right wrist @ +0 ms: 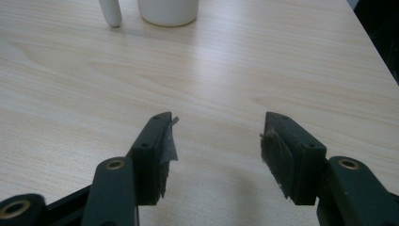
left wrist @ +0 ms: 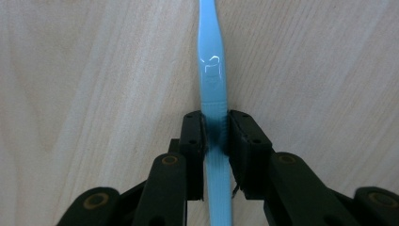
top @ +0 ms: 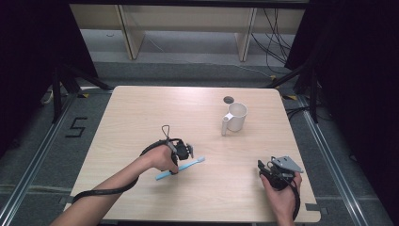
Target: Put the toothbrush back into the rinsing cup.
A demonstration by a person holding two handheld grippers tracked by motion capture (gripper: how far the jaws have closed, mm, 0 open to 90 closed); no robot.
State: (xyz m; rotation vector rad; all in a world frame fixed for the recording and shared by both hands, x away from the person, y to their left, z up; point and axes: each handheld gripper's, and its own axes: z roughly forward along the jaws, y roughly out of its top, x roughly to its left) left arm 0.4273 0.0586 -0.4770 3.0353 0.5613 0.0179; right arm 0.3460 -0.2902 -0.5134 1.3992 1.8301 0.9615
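A light blue toothbrush (top: 181,168) lies on the wooden table (top: 141,113), its bristle end toward the right. My left gripper (top: 176,165) points down onto its handle, shut on it. In the left gripper view both black pads (left wrist: 194,136) press the sides of the blue toothbrush (left wrist: 211,66) against the wood. A white mug (top: 236,117) stands at the back right, handle toward the front left. My right gripper (top: 273,170) rests near the front right corner, open with nothing between its jaws. In the right gripper view the right gripper (right wrist: 216,136) faces the mug (right wrist: 168,10).
A round cable hole (top: 228,100) sits in the table behind the mug. Black cables trail from both grippers over the front edge. Dark stands and a floor with a "5" mark (top: 76,127) surround the table.
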